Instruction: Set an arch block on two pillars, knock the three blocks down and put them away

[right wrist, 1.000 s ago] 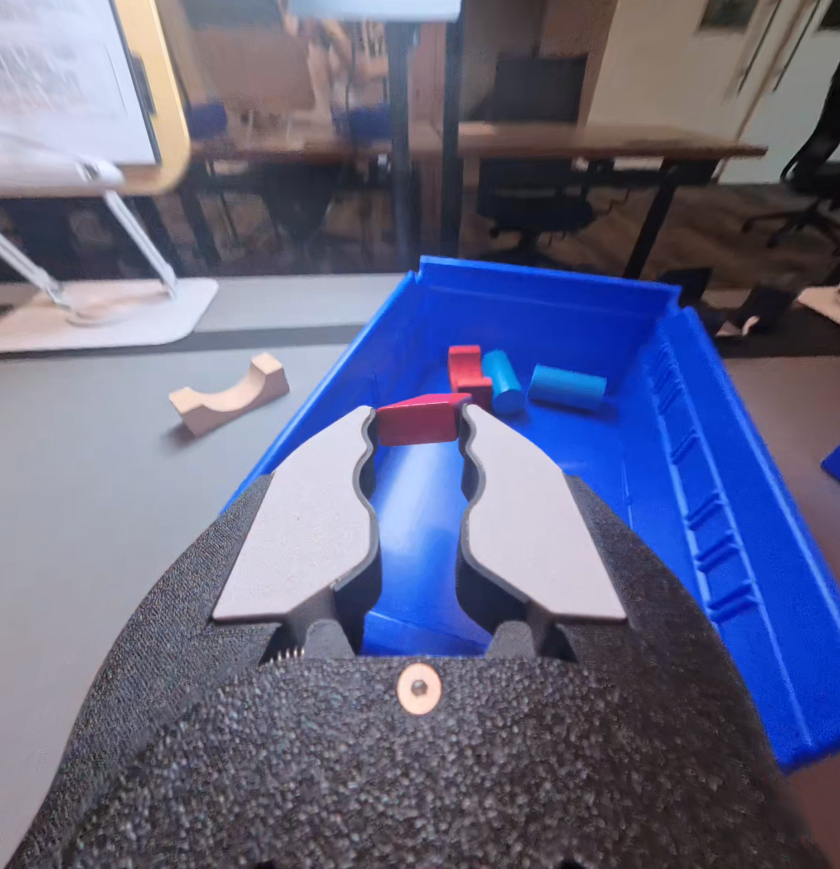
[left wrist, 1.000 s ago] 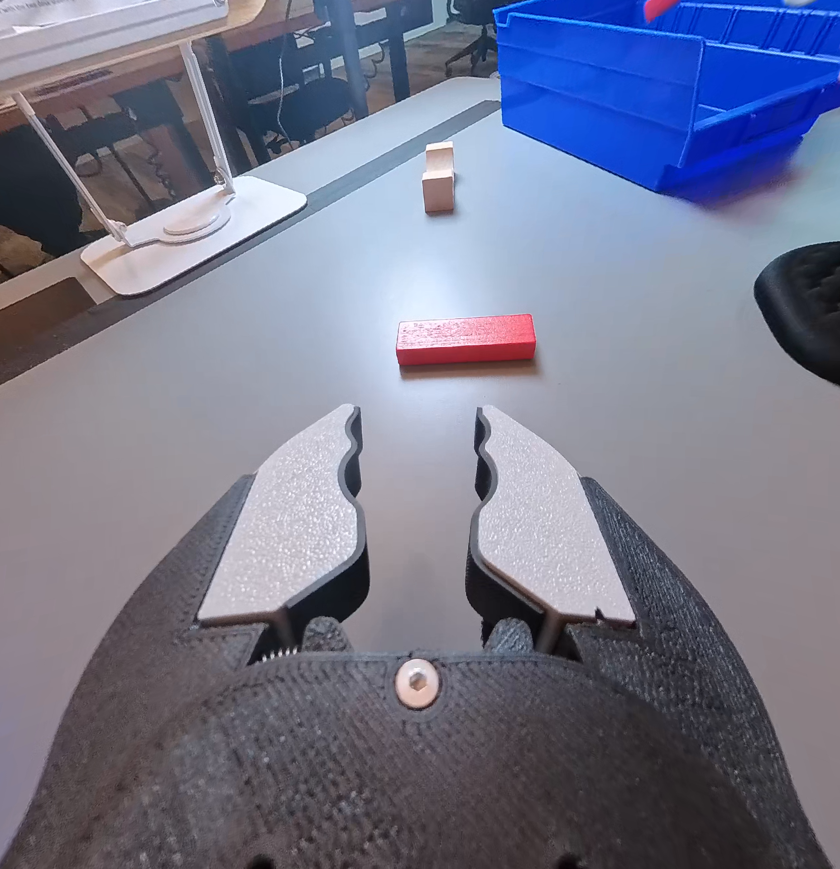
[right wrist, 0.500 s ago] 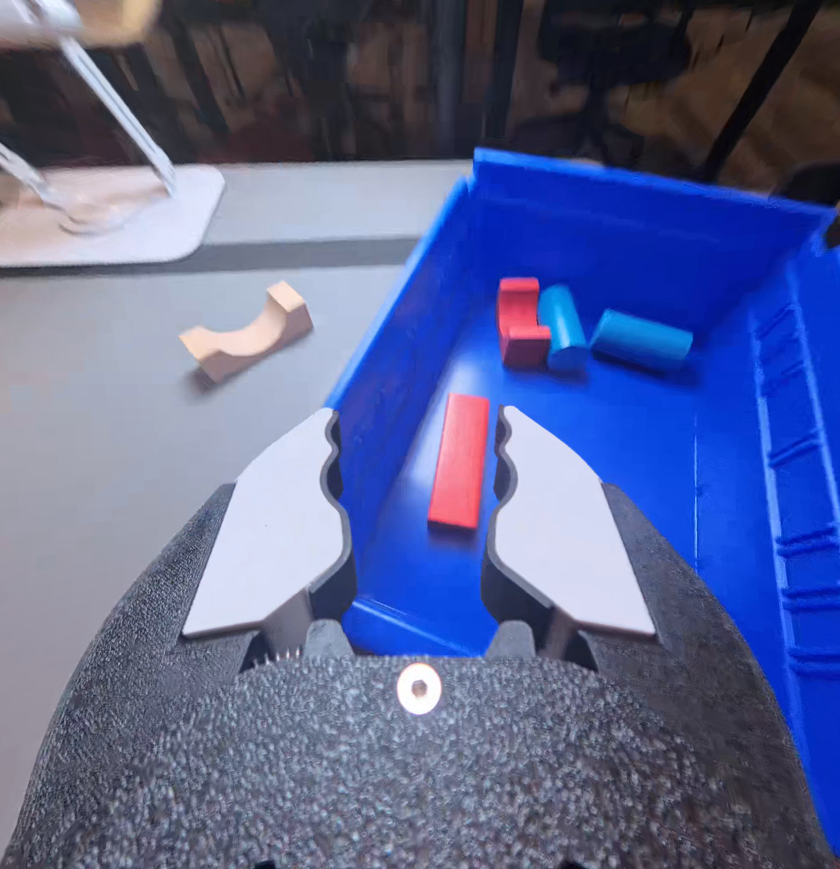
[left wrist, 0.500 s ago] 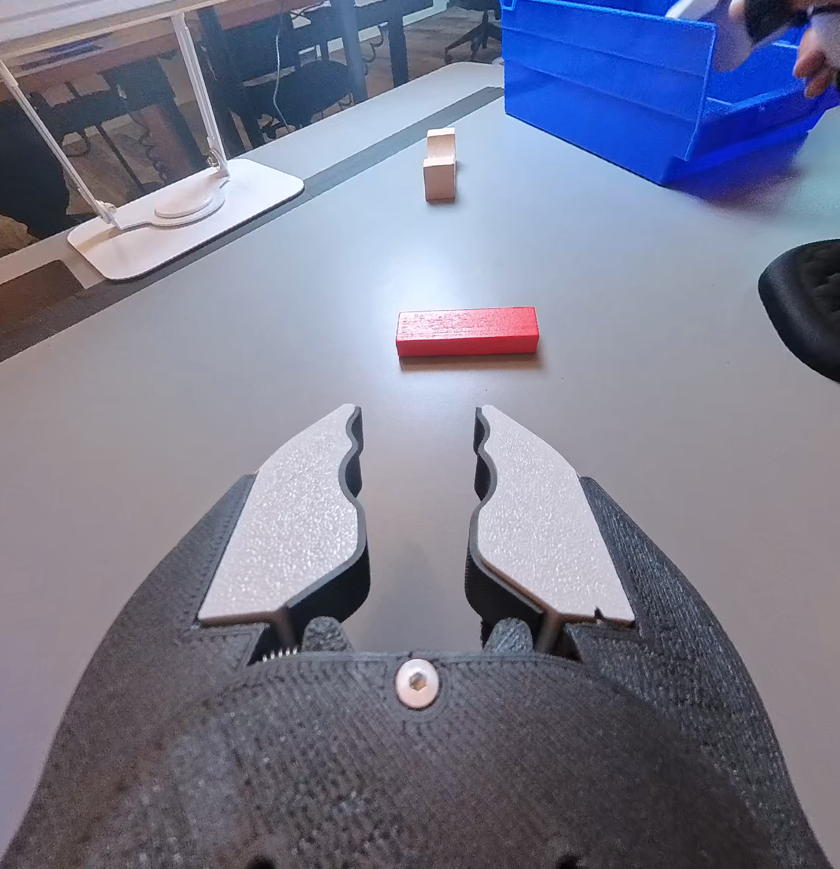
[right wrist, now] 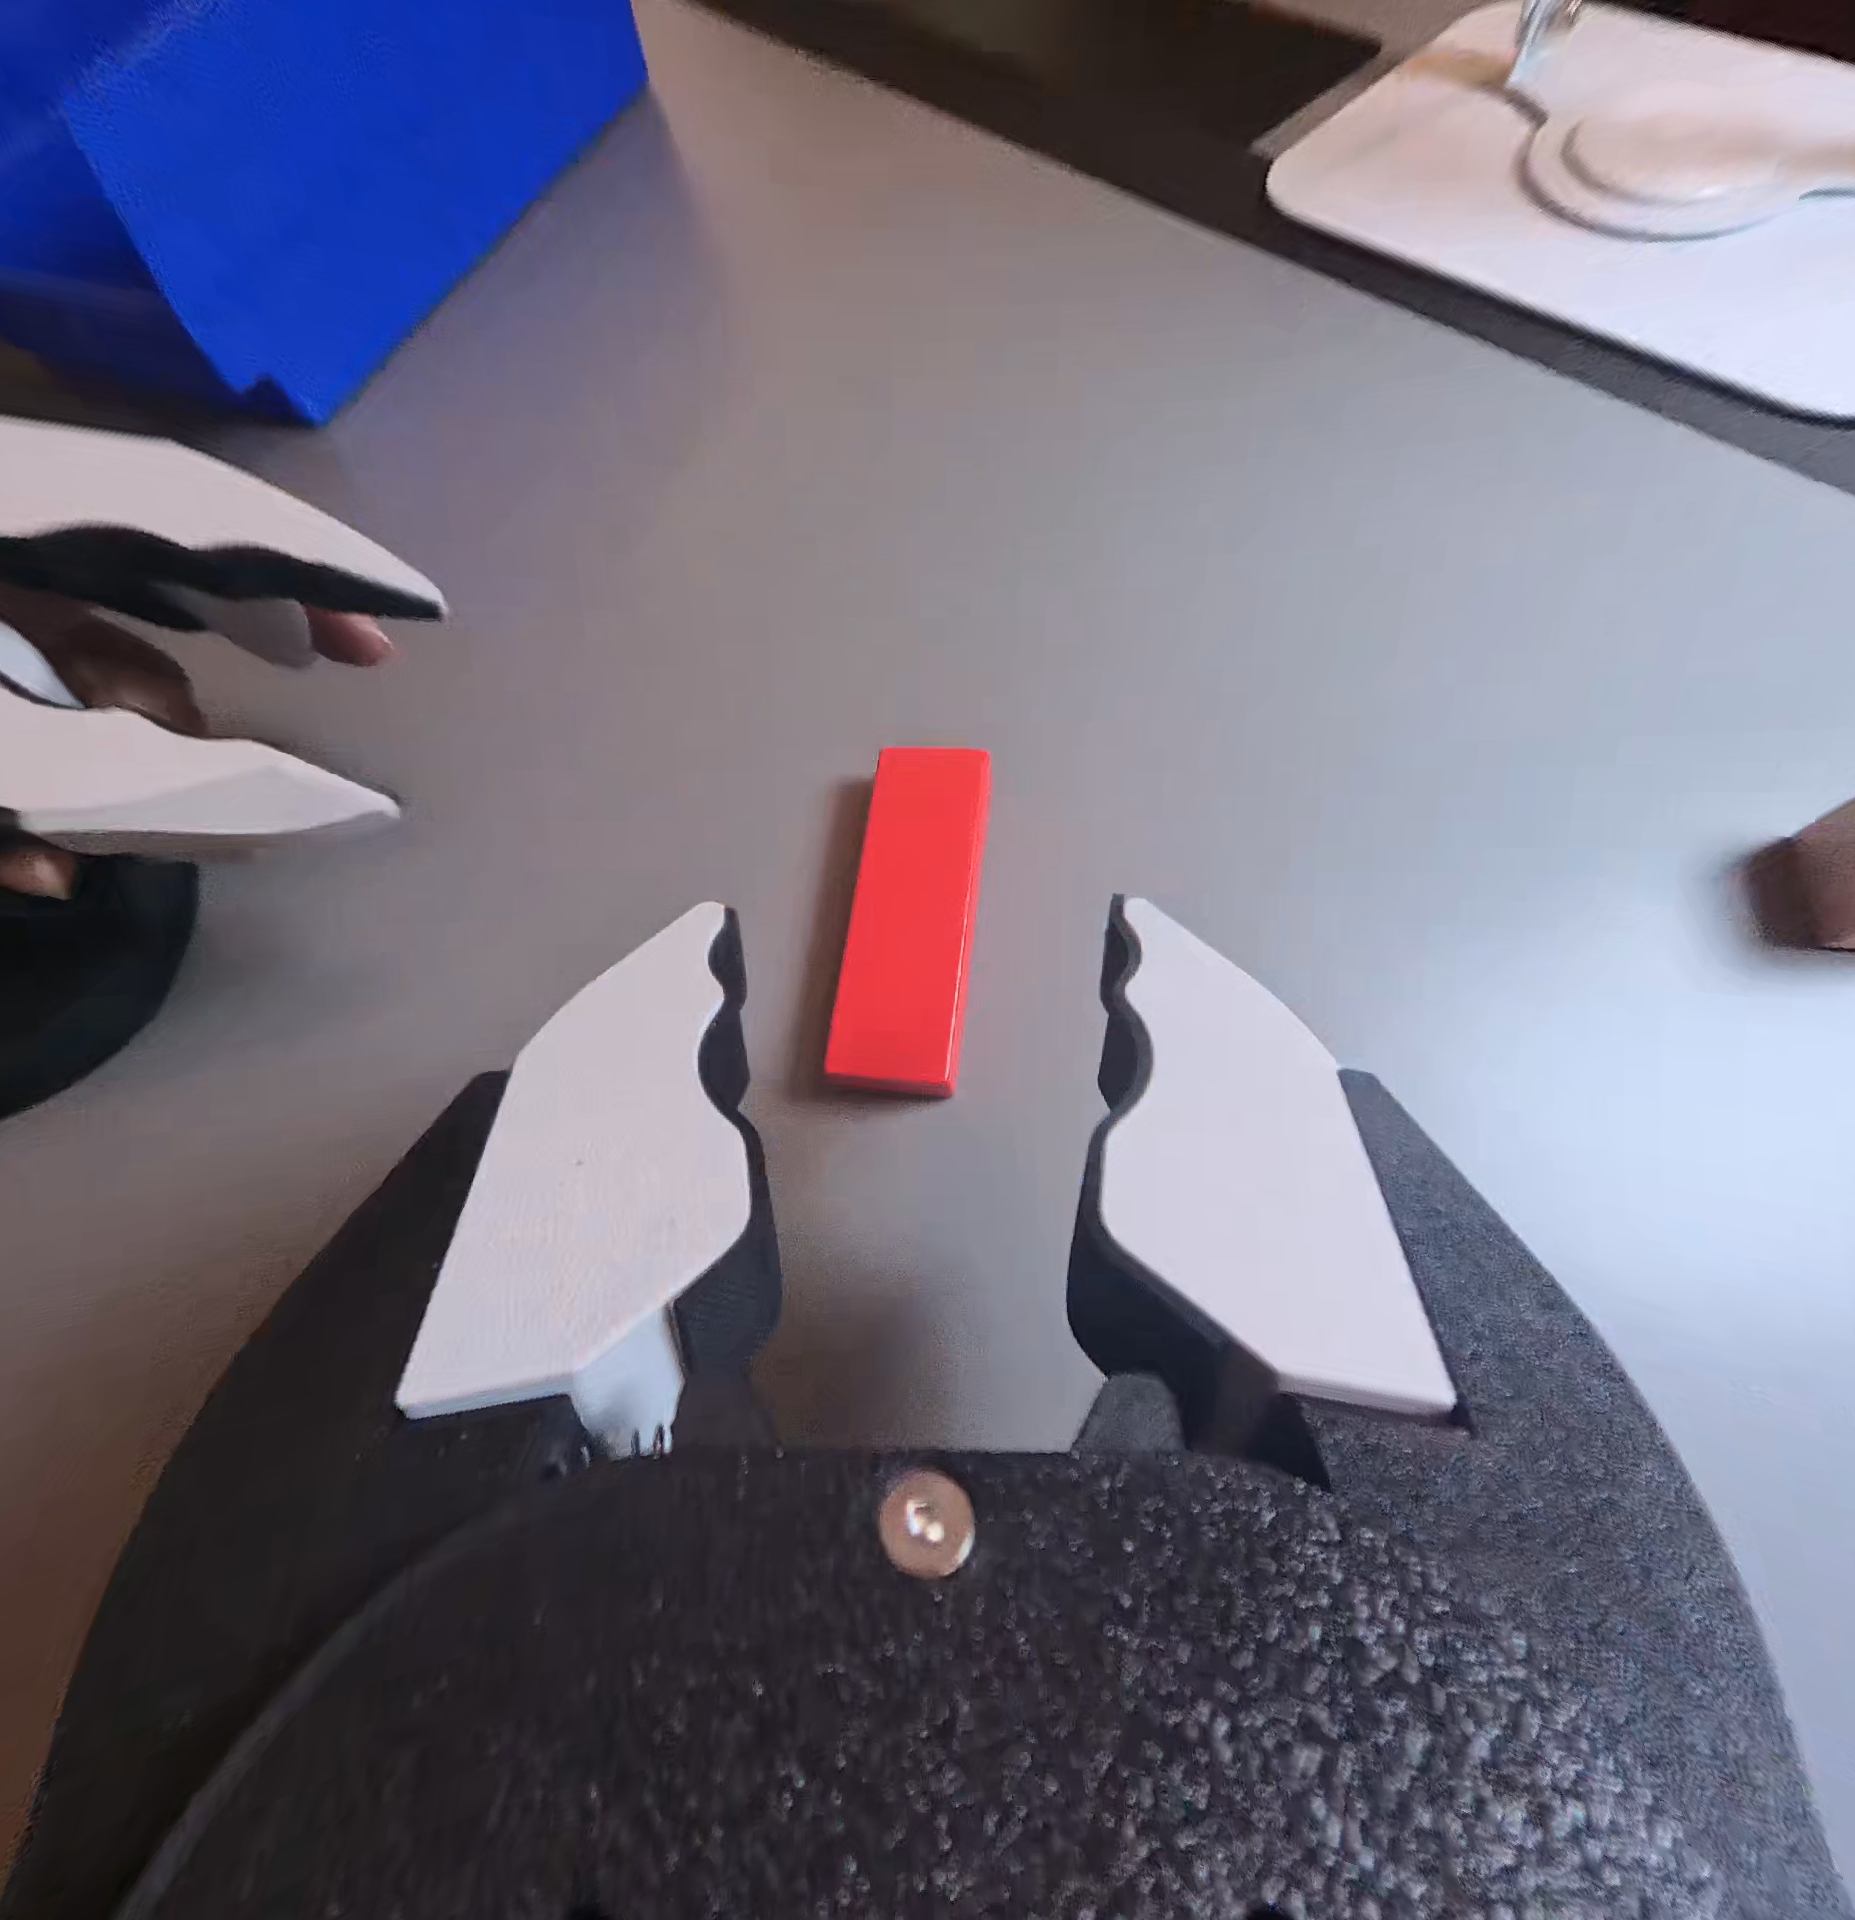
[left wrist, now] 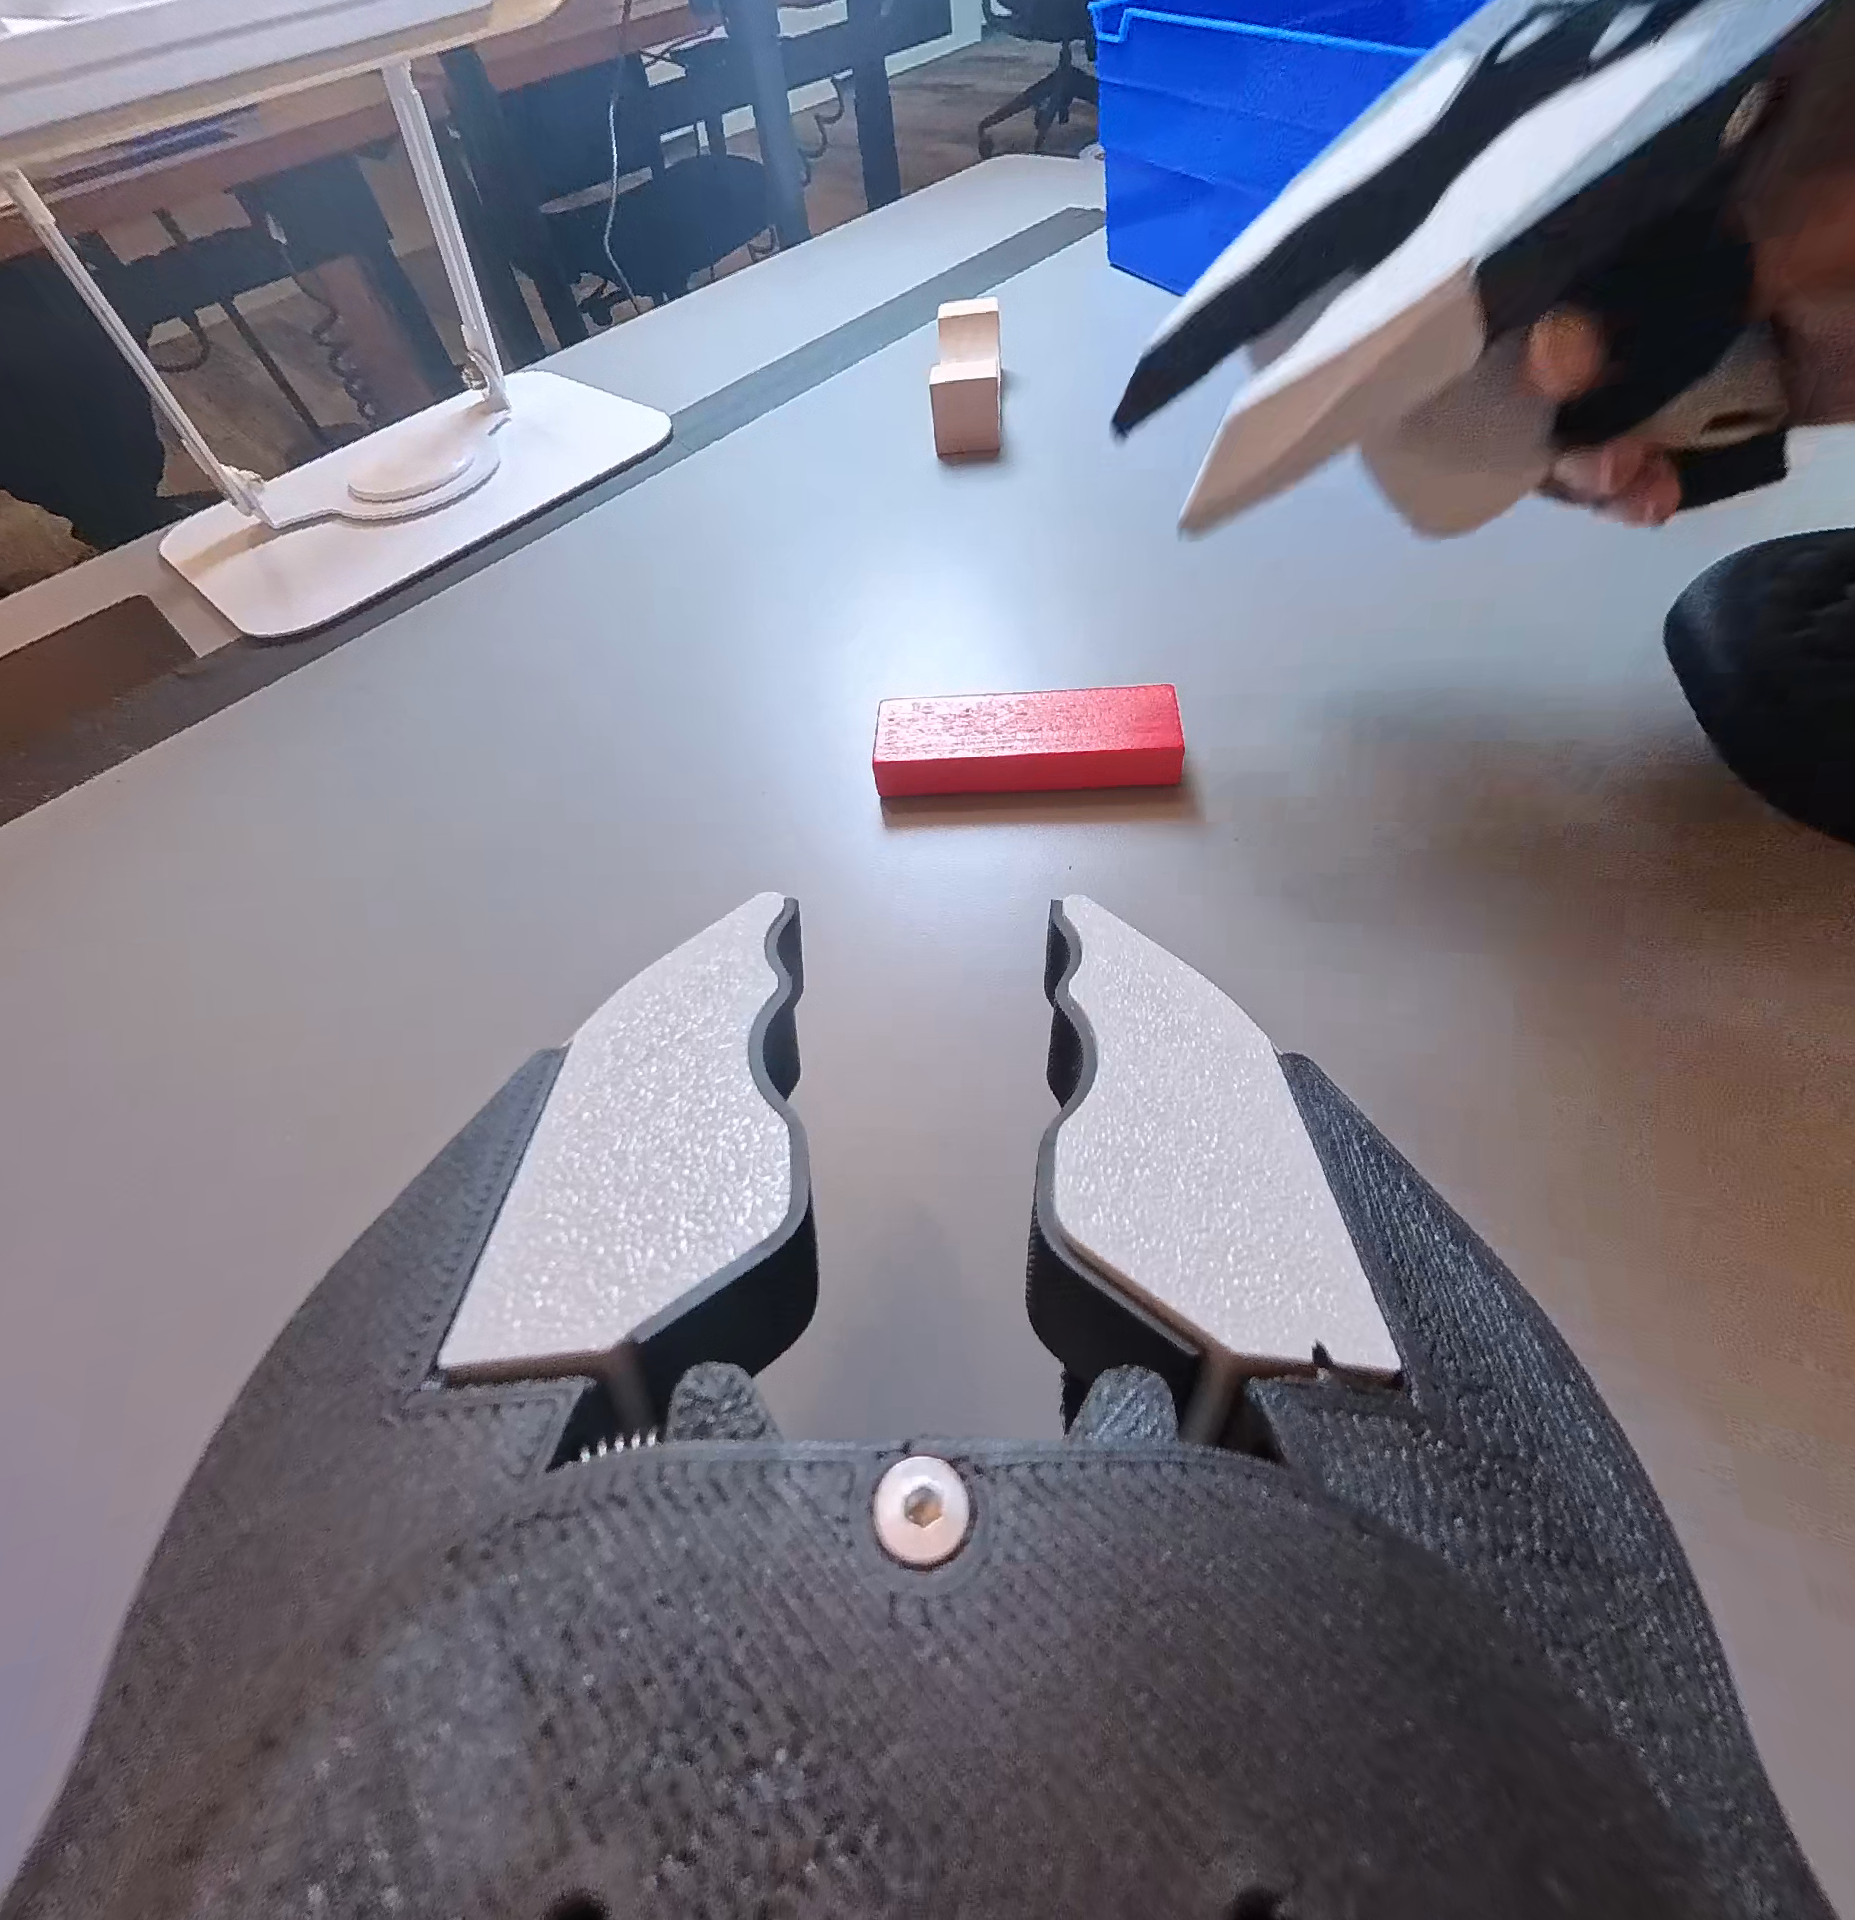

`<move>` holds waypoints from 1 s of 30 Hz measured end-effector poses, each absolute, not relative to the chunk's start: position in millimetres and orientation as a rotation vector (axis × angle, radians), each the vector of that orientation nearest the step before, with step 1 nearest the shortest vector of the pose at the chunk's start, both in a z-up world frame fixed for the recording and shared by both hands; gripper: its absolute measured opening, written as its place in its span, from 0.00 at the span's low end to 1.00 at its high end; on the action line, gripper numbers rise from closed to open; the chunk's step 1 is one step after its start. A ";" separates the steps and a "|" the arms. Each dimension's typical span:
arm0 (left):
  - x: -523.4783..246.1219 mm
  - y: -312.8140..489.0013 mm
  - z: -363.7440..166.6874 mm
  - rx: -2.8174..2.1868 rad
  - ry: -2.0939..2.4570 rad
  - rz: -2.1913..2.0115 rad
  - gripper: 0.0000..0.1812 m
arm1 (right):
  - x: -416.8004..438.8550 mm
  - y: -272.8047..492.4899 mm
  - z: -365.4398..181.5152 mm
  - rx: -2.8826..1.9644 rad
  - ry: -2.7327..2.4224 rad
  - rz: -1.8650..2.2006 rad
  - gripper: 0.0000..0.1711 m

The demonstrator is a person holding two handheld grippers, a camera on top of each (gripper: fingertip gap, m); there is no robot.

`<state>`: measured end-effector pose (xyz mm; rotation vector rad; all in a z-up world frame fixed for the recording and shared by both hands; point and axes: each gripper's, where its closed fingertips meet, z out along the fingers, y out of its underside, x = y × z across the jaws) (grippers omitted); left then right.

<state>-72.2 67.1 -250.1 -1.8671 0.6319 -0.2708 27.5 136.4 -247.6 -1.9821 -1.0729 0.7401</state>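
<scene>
A flat red block [left wrist: 1027,740] lies on the grey table, a short way ahead of my left gripper [left wrist: 923,920], which is open and empty. A pale wooden arch block [left wrist: 967,376] lies farther back. My right gripper [left wrist: 1162,468] comes in blurred from the upper right. In the right wrist view my right gripper [right wrist: 923,912] is open and empty, held above the table with the red block [right wrist: 907,997] lengthwise between and just past its fingertips. My left gripper [right wrist: 409,707] shows at the left edge. A blurred brown shape [right wrist: 1827,894] sits at the right edge.
A blue bin [left wrist: 1224,135] stands at the back right of the table and also shows in the right wrist view [right wrist: 310,197]. A white lamp base [left wrist: 424,499] stands at the back left. A round black pad [left wrist: 1796,686] lies at the right. The blurred brown shape [right wrist: 1827,894] lies some 15 cm from my right tips, 30 cm from my left tips. My left wrist view [left wrist: 976,432] looks at it from another angle.
My right gripper let go of a red block into the blue bin, then swung out of the bin to above the red block on the table, jaws wider. The left gripper has hardly moved.
</scene>
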 end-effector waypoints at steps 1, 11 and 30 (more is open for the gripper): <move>-72.3 67.0 -249.5 -1.864 0.631 -0.271 0.25 | 21.5 136.0 -260.3 -2.005 -1.119 0.692 0.39; -84.2 69.1 -241.9 -1.862 0.557 -0.272 0.29 | 14.4 148.9 -259.1 -1.973 -1.121 0.590 0.19; -97.9 56.1 -246.4 -1.892 0.544 -0.286 0.36 | 352.6 289.8 -229.6 -2.213 -0.182 -0.134 0.14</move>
